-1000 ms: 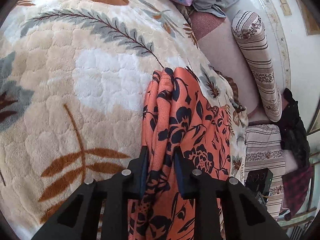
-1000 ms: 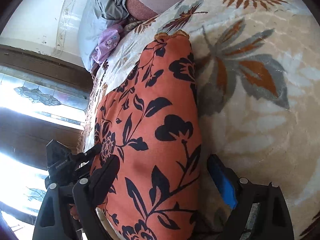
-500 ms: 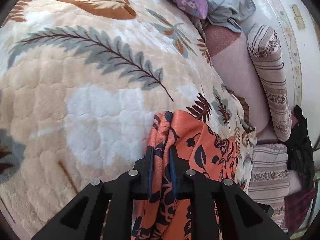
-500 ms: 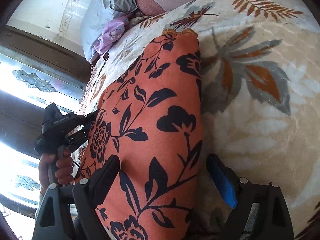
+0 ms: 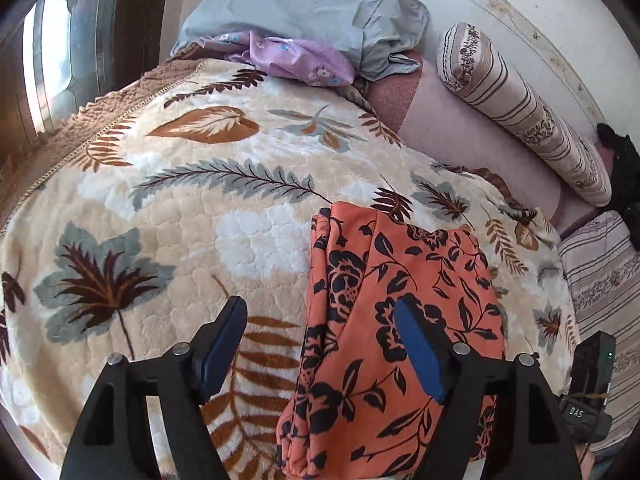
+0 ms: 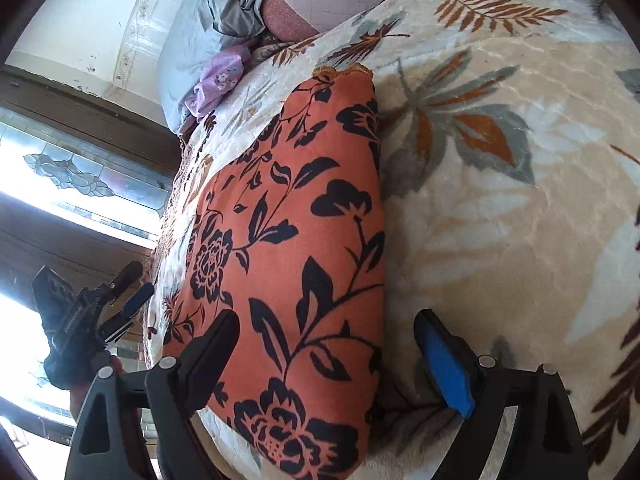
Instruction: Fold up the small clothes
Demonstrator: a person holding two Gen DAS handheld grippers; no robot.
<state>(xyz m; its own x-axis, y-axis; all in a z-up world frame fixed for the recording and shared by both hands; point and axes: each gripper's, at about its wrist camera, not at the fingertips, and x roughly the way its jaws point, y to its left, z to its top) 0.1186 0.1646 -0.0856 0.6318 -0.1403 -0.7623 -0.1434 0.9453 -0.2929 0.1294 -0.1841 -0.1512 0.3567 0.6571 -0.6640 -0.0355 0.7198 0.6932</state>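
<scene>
An orange garment with black flowers [image 5: 400, 312] lies folded into a long strip on the leaf-patterned blanket [image 5: 180, 216]. My left gripper [image 5: 320, 344] is open above its near left edge, holding nothing. In the right wrist view the same garment [image 6: 296, 248] stretches away from the camera. My right gripper [image 6: 328, 356] is open, its jaws standing either side of the garment's near end, not closed on it. The left gripper also shows at the far left of the right wrist view [image 6: 116, 300], open.
A grey pillow [image 5: 304, 12] and a purple floral cloth [image 5: 296, 60] lie at the head of the bed. A striped bolster [image 5: 528, 116] lies along the wall on a pink sheet [image 5: 460, 140]. A dark garment [image 5: 624, 168] sits at the far right.
My left gripper, shut on the garment's edge before, has let go, opened wide and drawn back. The garment now lies flat. My right gripper stays open.
</scene>
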